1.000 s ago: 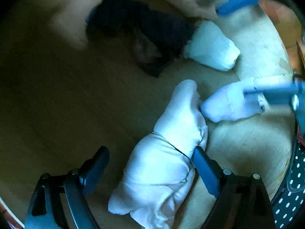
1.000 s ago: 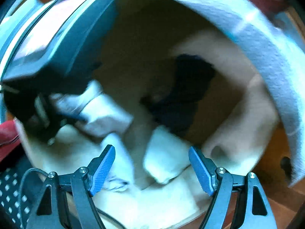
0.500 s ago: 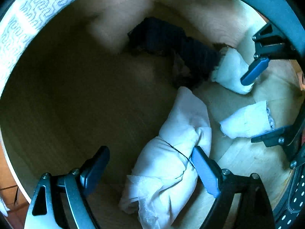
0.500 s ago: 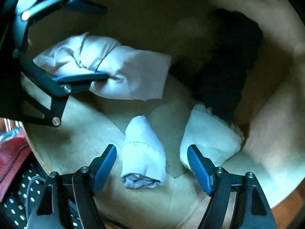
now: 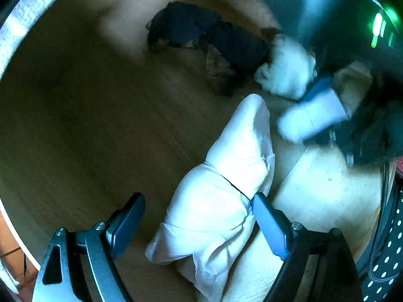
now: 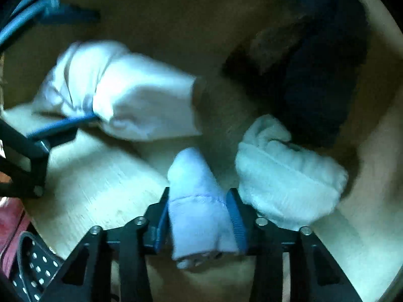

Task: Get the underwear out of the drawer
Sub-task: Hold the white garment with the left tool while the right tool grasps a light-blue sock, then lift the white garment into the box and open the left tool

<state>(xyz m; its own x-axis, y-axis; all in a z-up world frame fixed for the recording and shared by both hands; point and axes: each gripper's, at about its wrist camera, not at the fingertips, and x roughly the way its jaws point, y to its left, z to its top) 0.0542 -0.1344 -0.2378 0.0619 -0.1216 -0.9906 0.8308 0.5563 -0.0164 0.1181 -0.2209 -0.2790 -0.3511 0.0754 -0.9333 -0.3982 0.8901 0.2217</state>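
Inside the wooden drawer [image 5: 88, 125] lie several rolled garments. My left gripper [image 5: 196, 201] is open and straddles a large white rolled bundle [image 5: 226, 171]; its right finger touches the cloth. My right gripper [image 6: 199, 193] is shut on a small pale rolled piece of underwear [image 6: 199, 211], which also shows in the left wrist view as a blurred small roll [image 5: 312, 118]. A fluffy white roll [image 6: 284, 176] lies just right of it. A dark navy garment [image 5: 214, 37] lies at the back. In the right wrist view the large bundle [image 6: 126, 90] sits at the left.
The drawer's pale patterned rim [image 5: 15, 32] curves along the upper left. Black polka-dot fabric [image 5: 393, 239] and red cloth [image 6: 10, 216] lie outside the drawer's near edge. Bare wood floor spreads left of the large bundle.
My right gripper, open around the small pale roll half a second ago, has closed on it. The left gripper stays open over the large white bundle.
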